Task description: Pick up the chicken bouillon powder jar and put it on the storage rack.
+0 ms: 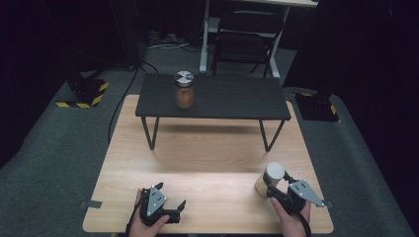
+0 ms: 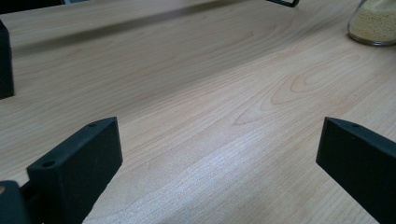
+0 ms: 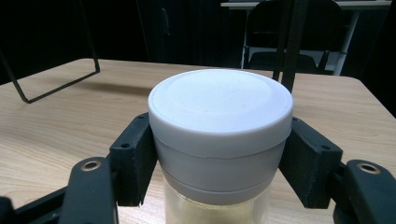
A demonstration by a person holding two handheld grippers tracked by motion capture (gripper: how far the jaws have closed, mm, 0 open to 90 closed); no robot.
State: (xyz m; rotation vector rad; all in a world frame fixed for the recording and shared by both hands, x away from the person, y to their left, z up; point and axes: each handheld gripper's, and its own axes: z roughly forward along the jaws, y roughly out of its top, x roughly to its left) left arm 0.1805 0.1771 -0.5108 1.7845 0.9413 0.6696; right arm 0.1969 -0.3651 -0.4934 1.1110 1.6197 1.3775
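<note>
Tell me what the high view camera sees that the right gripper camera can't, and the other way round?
High view alone: the brown jar with a silver lid on the black shelf, and the left hand-held gripper, jaws open.

Right gripper view alone: a close look at the jaws pressing both sides of the white lid.

Both: the white-lidded jar, gripped by the right hand-held gripper, the wooden table and the folding chair.

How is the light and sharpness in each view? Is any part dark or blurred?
High view: the table is lit, the surroundings are dark, and the shelf casts a shadow. Left gripper view: soft sheen on the wood, near jaws slightly blurred. Right gripper view: the white lid is bright, the background dark.
</note>
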